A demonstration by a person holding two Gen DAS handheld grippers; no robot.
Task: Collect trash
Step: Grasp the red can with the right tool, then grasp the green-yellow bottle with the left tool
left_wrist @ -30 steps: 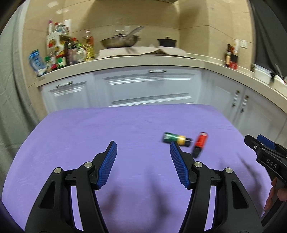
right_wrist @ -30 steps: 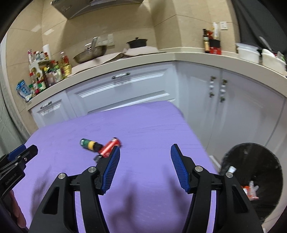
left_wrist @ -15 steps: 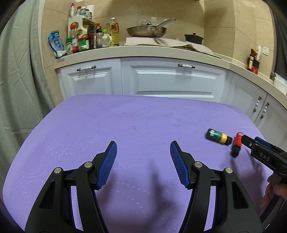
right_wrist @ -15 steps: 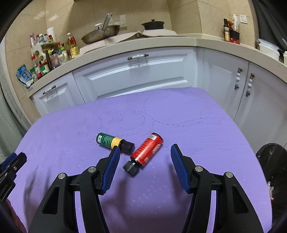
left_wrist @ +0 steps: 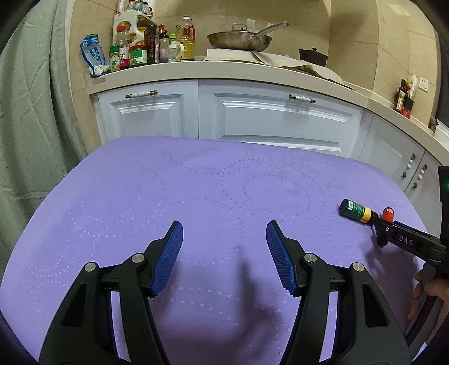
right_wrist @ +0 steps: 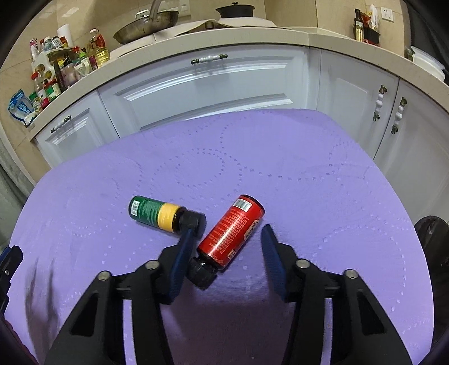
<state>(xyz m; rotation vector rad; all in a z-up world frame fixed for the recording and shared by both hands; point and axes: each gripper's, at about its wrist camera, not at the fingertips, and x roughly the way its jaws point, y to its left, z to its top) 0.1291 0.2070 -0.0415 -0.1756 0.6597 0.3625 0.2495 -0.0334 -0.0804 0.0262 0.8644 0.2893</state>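
Observation:
Two small bottles lie on their sides on the purple tablecloth. The red bottle with a black cap lies between the open fingers of my right gripper; the left finger touches its cap end. The green and yellow bottle lies just left of that finger. In the left wrist view both bottles lie far right, the green one and the red one partly behind the right gripper's finger. My left gripper is open and empty over bare cloth.
White kitchen cabinets and a counter with condiment bottles, a pan and a black pot stand behind the table. A black trash bin stands on the floor off the table's right edge.
My right gripper has moved forward and down so the red bottle now lies between its fingers. My left gripper has swung left, leaving the bottles at the far right of its view.

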